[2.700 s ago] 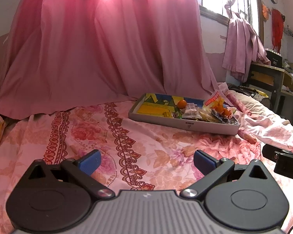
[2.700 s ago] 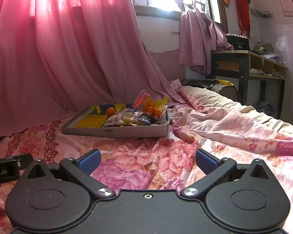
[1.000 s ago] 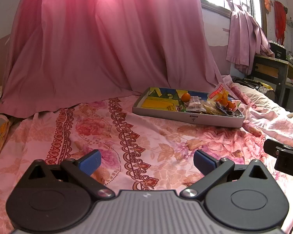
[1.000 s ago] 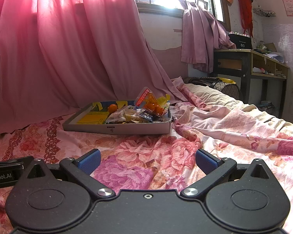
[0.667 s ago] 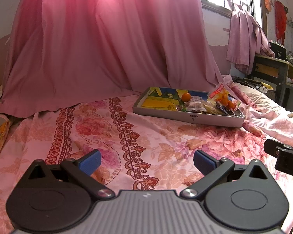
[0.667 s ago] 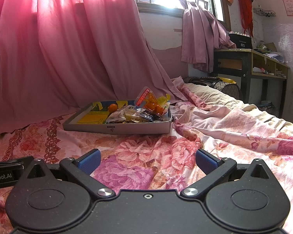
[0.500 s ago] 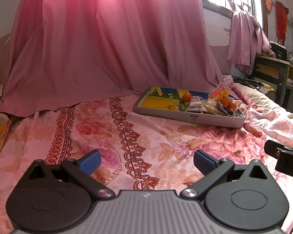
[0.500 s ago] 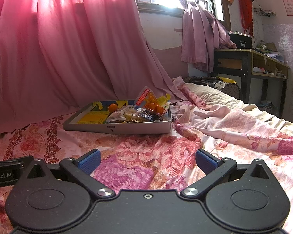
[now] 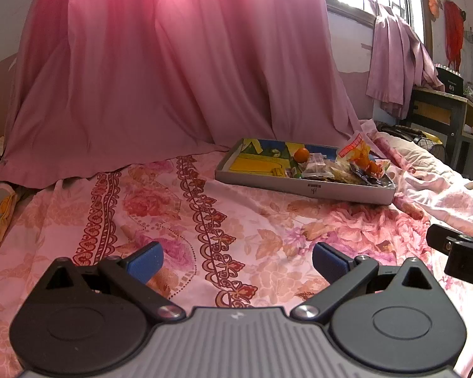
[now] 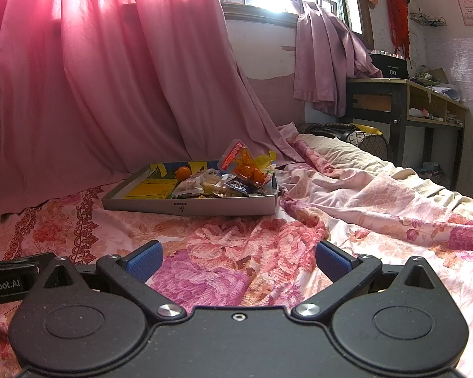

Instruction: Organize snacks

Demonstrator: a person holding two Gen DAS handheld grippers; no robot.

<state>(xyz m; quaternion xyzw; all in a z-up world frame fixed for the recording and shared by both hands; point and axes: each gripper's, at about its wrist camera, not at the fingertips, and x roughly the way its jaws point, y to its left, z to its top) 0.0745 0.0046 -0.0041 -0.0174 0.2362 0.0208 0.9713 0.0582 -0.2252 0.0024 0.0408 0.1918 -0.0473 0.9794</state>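
— On the bed, well ahead of both tools, we find the shallow grey cardboard tray [image 10: 205, 209] resting on the pink floral bedspread [image 9: 236, 220]. Its right end carries the heaped snack packets [image 10: 224, 186], a small round orange fruit [image 10: 183, 172] and an upright clear bag of orange pieces with a red label [image 10: 242, 160]. Its left end shows only the yellow printed lining.

— And the tools?

— We record the left hand-held gripper [image 9: 236, 260] with its blue pads wide apart and nothing between them, low over the bedspread. The right hand-held gripper [image 10: 238, 256] is likewise spread and empty. Neither is near the tray.

— What do we flag as risks?

— First, the tray sits on soft, rumpled bedding. In our judgement a downward push on one packet could tip the tray or slide it, spilling the heap. Second, the packets overlap, so closing on one could drag a neighbour out with it. Third, the fruit is round and would likely roll toward the empty end if nudged. Fourth, the upright bag looks light and thin, so a hard pinch could crush its contents.

— Anything unresolved?

— We cannot tell what most of the packets are. Bracing the tray wall with one tool seems prudent.
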